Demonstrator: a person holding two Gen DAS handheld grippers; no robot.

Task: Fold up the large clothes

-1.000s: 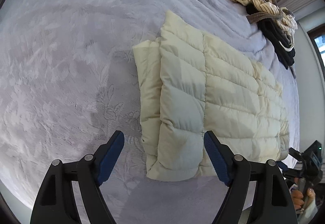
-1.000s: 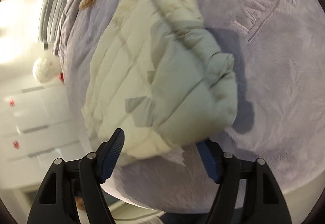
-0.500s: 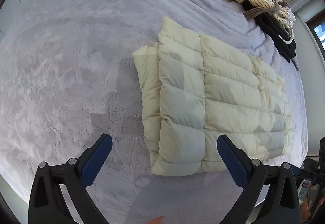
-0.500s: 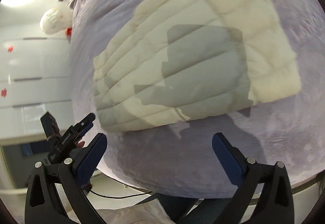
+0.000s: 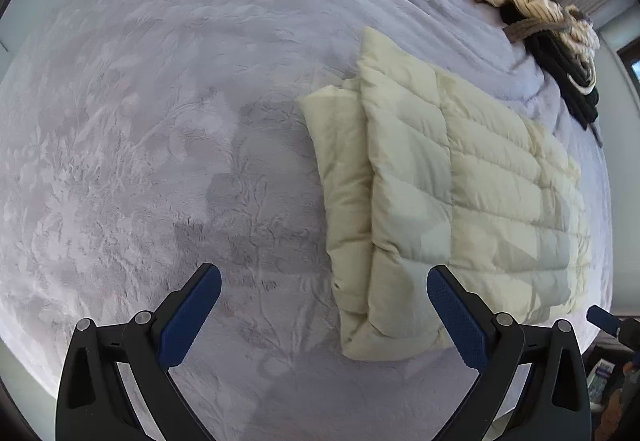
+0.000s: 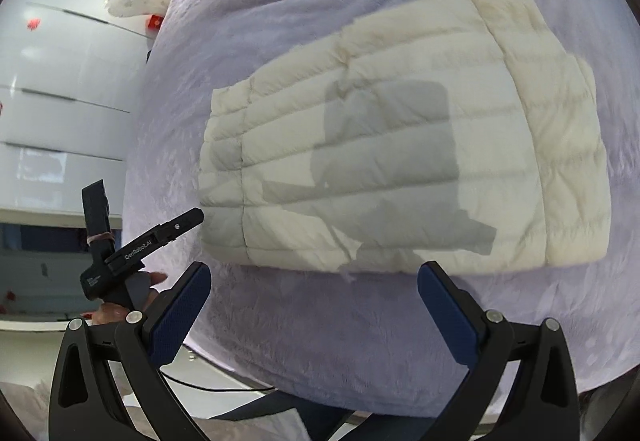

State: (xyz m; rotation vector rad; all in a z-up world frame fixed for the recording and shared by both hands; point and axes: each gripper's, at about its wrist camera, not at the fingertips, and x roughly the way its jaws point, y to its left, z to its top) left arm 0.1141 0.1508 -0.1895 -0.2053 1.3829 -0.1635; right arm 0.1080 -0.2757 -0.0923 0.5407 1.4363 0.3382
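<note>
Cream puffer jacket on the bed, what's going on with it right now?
The cream puffer jacket lies folded into a flat rectangle on the lavender bedspread. Neither tool holds it: the left gripper and right gripper both hover above with jaws wide apart. A pile of striped and black clothes sits beyond.

Couldn't see under the folded cream jacket (image 5: pixel 460 193); its lower layers showed only as a strip along the left edge. Right wrist view was motion-blurred, so the jacket's (image 6: pixel 400 145) seams and the loose flap at its near edge were soft. Pile of clothes (image 5: pixel 552 37) at the far corner of the bed (image 5: pixel 160 101) was too tangled to separate into items. Right gripper (image 5: pixel 608 321) was clipped by the left wrist view's rim, so only a blue tip was visible.
</note>
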